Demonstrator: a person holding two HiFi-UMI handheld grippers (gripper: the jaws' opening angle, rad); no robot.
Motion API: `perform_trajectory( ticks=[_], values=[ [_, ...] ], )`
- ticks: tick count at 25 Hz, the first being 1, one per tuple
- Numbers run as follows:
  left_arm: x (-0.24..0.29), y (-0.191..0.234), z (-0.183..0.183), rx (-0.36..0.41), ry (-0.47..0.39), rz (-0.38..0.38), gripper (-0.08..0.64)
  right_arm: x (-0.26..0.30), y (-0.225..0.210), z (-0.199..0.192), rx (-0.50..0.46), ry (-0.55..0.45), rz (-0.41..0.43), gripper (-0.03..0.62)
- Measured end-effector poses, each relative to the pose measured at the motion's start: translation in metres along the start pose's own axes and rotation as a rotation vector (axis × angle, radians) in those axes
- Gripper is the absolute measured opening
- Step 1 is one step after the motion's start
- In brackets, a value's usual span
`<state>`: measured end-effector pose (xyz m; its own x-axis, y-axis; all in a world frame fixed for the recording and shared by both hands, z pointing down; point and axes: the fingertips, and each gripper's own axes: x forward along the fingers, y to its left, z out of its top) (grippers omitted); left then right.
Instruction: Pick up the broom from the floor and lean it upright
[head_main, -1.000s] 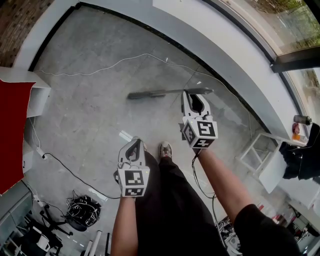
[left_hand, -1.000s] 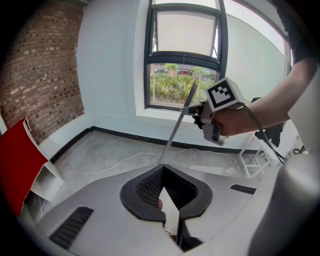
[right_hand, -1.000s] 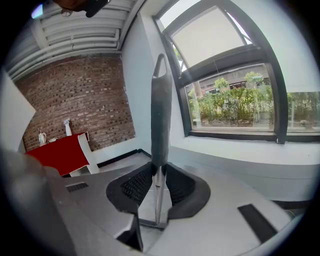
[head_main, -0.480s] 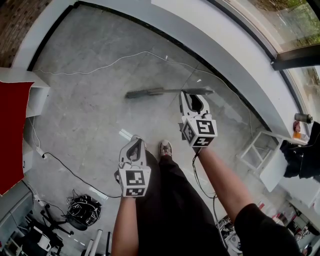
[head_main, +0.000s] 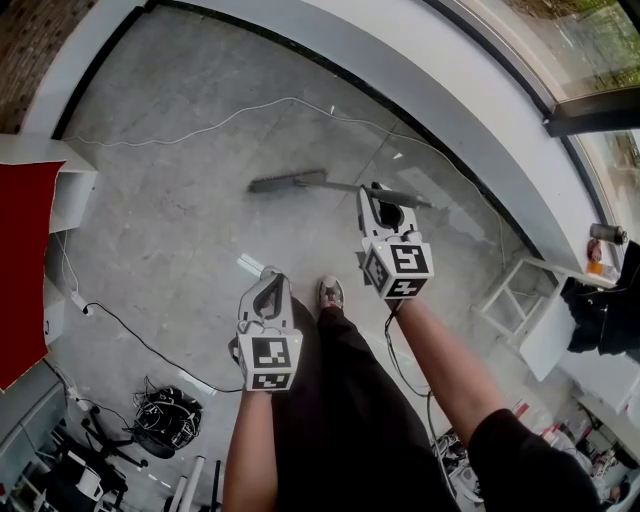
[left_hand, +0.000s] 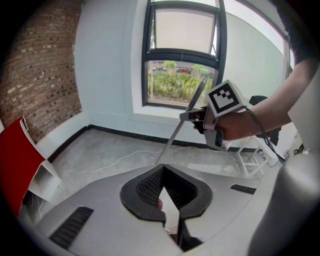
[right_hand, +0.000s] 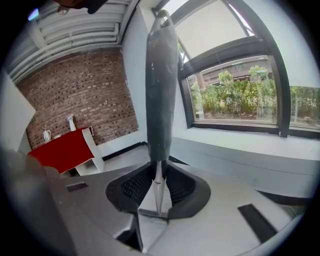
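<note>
The broom (head_main: 300, 181) has a dark head and a thin metal handle. In the head view its head is at the left and its dark grip end lies in my right gripper (head_main: 376, 190). The right gripper view shows that grey grip (right_hand: 161, 90) standing up between the pads of the right gripper (right_hand: 159, 170), whose jaws are closing on it. From the left gripper view the broom (left_hand: 180, 130) slants from the right gripper (left_hand: 192, 115) down toward the floor. My left gripper (head_main: 270, 272) hangs lower by my leg, its jaws together, and the left gripper (left_hand: 162, 172) holds nothing.
A white cable (head_main: 200, 125) curves over the concrete floor beyond the broom. A red and white cabinet (head_main: 25, 250) stands at the left, a white stool (head_main: 515, 300) at the right. A black chair base (head_main: 165, 420) and cables sit near left. The white wall with its window (left_hand: 182, 60) is ahead.
In the head view the broom's grip end has sunk a little with my right gripper, so the broom now slants. The left gripper has kept still.
</note>
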<state>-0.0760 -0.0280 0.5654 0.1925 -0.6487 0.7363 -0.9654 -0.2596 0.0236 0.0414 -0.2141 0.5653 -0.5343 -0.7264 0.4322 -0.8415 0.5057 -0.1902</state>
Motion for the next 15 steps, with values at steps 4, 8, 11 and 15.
perform_trajectory(
  ticks=[4,8,11,15],
  values=[
    [0.0,-0.001,-0.003,-0.001,0.004,-0.002,0.006,-0.004,0.008,0.006,0.012,0.007,0.029,0.081],
    [0.006,0.003,-0.002,0.007,0.006,-0.002,0.006,-0.002,0.01,0.015,0.044,0.033,0.007,0.081],
    [0.008,0.007,-0.001,0.009,0.007,0.0,0.006,-0.002,0.004,0.021,0.094,0.047,-0.039,0.081],
    [0.011,0.006,-0.002,0.008,0.011,-0.004,0.006,0.0,-0.007,0.022,0.152,0.022,-0.081,0.083]
  ],
)
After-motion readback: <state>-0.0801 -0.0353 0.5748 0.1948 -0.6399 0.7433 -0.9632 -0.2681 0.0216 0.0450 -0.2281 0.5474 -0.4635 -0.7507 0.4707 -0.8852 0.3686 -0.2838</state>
